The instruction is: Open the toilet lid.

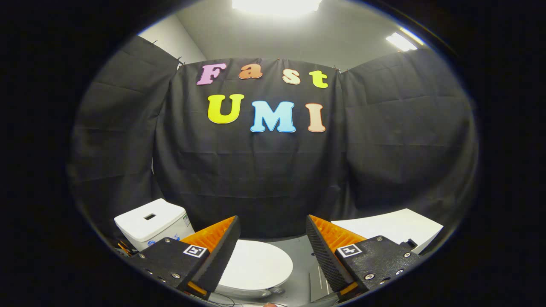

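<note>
Spread wide with nothing between them, the jaws of the handheld gripper (273,238) hang high above the floor, presumably so the whole fixture can be taken in before any approach; below and between the two fingers lies the smooth white oval toilet lid (256,264), down flat on the bowl and partly hidden by the left finger; the job looks unbegun. Behind it, beyond the left finger, stands the white boxy cistern (149,219) with a dark slot on top; beyond the right finger sits a white flat-topped surface (392,228), possibly a counter, though the edge distortion leaves me unsure.
</note>
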A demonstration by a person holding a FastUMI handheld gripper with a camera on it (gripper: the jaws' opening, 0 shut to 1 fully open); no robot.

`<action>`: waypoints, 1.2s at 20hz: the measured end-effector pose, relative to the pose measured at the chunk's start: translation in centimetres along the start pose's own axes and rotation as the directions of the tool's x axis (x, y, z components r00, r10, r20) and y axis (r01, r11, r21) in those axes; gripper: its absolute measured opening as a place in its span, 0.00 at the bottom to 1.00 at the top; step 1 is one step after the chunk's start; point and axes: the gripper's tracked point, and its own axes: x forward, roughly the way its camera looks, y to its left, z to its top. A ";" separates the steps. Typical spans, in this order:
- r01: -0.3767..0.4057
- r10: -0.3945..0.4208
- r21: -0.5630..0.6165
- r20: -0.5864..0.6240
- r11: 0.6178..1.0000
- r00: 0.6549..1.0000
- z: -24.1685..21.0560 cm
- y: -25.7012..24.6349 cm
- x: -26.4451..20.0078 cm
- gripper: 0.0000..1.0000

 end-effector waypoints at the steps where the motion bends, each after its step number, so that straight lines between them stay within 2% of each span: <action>1: 0.001 -0.001 0.003 -0.011 1.000 1.000 -0.9 -0.1 0.3 0.95; 6: -0.003 0.005 0.017 -0.113 1.000 0.994 -7.4 -0.3 2.1 0.95; 12: -0.010 0.045 0.145 -0.236 0.989 0.971 -14.3 0.4 2.8 0.95; 15: 0.008 0.047 0.180 -0.300 0.984 0.953 -18.0 0.3 2.9 0.95; 18: 0.009 0.085 0.252 -0.361 0.968 0.929 -20.9 1.0 3.3 0.95; 24: 0.087 0.085 0.344 -0.453 0.935 0.887 -26.0 0.7 3.1 0.96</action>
